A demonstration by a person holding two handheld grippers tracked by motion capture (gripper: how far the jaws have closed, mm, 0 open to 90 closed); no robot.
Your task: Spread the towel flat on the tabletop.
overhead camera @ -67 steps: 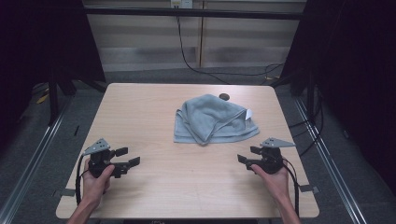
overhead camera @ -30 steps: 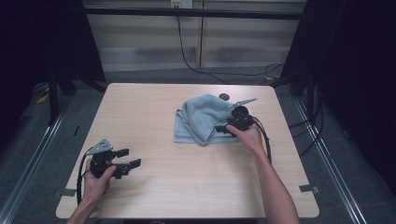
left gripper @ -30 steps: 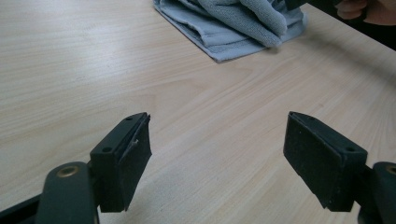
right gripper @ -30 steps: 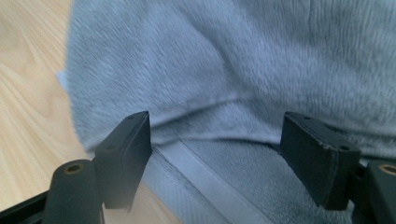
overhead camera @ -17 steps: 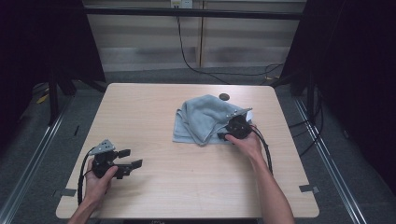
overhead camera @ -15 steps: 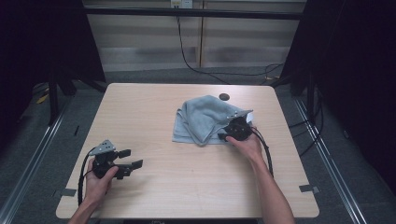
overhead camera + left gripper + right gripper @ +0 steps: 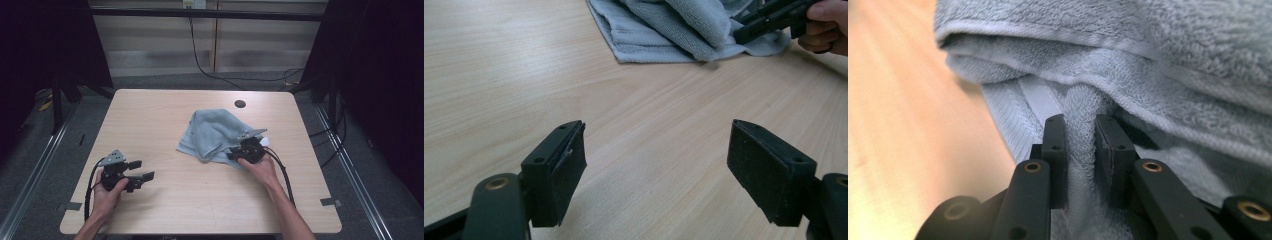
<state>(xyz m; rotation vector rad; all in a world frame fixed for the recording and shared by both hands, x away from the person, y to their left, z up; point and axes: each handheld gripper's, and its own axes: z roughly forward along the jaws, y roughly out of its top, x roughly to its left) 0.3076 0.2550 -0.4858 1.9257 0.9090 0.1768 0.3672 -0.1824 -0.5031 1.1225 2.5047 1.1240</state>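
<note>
Both tongs differ: right tongs (image 7: 1080,150) just closing, pinch the grey towel (image 7: 212,132); left tongs (image 7: 656,175) gape empty

Left tool (image 7: 134,171) jaws wide apart, right tool (image 7: 234,153) jaws just closing to a pinch

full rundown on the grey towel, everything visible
The towel is pale blue-grey terry cloth with a flat woven hem band and a small white tag at its right edge. It lies crumpled and loosely folded over itself, on the wooden table, right of centre. The right gripper has just been closing and pinches a raised fold at its near right corner. The left gripper stands open, apart from it.
</note>
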